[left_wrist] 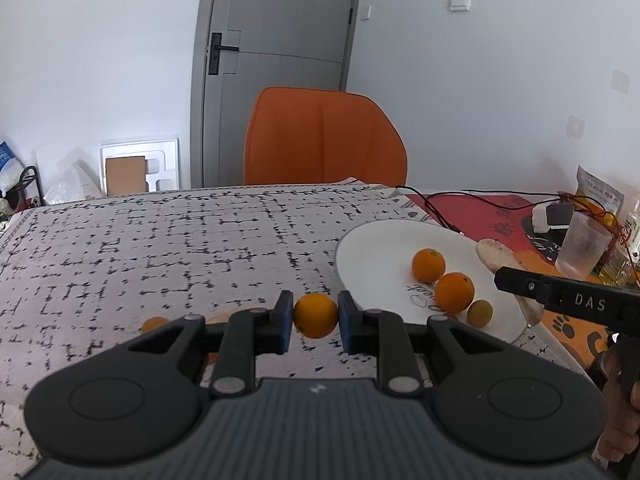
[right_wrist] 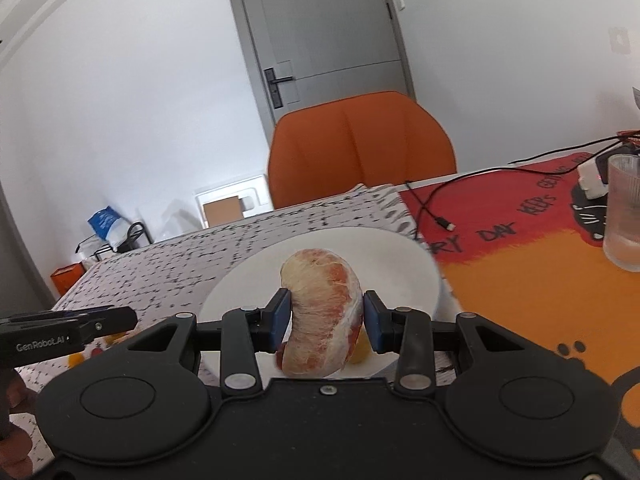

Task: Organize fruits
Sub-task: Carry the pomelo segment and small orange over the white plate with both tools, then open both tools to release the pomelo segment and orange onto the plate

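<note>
My left gripper [left_wrist: 315, 316] is shut on a small orange [left_wrist: 315, 315], held above the patterned cloth left of the white plate [left_wrist: 380, 248]. On the plate lie two oranges [left_wrist: 428, 265] [left_wrist: 454, 291] and a smaller yellowish fruit [left_wrist: 479, 312]. My right gripper [right_wrist: 325, 318] is shut on a peeled grapefruit segment [right_wrist: 322, 316], pink and white, hanging over the plate [right_wrist: 404, 264]. In the left wrist view that segment [left_wrist: 494, 256] shows above the plate's right edge, with the right gripper's black finger [left_wrist: 516, 280] across it. Two orange fruits [left_wrist: 154, 323] lie partly hidden behind my left fingers.
An orange chair [left_wrist: 324, 140] stands behind the table. To the right, on a red and orange mat [right_wrist: 540, 264], are a ribbed glass [right_wrist: 624, 216], a black cable [right_wrist: 436, 208] and a white charger. A snack bag [left_wrist: 600, 192] stands at the far right.
</note>
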A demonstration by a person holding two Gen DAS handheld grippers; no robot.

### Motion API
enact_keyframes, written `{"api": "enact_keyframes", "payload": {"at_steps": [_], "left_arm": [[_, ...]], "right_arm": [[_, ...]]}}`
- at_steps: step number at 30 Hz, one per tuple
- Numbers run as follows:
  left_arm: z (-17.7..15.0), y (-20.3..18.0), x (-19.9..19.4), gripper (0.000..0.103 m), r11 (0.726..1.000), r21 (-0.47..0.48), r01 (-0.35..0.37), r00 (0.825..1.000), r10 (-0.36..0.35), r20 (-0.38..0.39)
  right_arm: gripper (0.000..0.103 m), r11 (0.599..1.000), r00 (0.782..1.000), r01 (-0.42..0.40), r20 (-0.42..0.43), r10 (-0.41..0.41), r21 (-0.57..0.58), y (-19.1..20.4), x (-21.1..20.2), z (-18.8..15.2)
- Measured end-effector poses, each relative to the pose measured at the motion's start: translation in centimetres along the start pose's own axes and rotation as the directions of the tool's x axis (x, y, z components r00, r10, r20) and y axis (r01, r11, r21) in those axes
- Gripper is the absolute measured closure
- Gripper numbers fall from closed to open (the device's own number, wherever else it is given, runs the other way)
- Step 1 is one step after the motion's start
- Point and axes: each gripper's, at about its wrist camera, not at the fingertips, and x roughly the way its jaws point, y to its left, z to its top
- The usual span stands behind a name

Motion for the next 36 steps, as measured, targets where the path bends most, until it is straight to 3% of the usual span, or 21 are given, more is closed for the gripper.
{"api": "enact_keyframes", "payload": {"at_steps": [19, 23, 36], "left_arm": [[1.2, -3.4, 4.0, 0.081, 0.998, 0.051, 0.026, 0.999, -0.024, -0.035], [1.5, -4.0, 4.3, 0.081, 0.998, 0.059, 0.038, 0.999, -0.036, -0.034], [1.5, -5.9, 4.8, 0.081, 0.994, 0.085, 0.074, 0.997, -0.072, -0.03]], "right_arm": [[0.065, 0.999, 0.998, 0.053, 0.015, -0.053, 0.01, -3.5, 2.5, 1.7], [0.054, 0.995, 0.995, 0.096, 0.033, -0.096, -0.007, -3.7, 2.7, 1.8], [0.051, 0.996, 0.997, 0.073, 0.01, -0.074, 0.043, -4.3, 0.9, 0.7]]}}
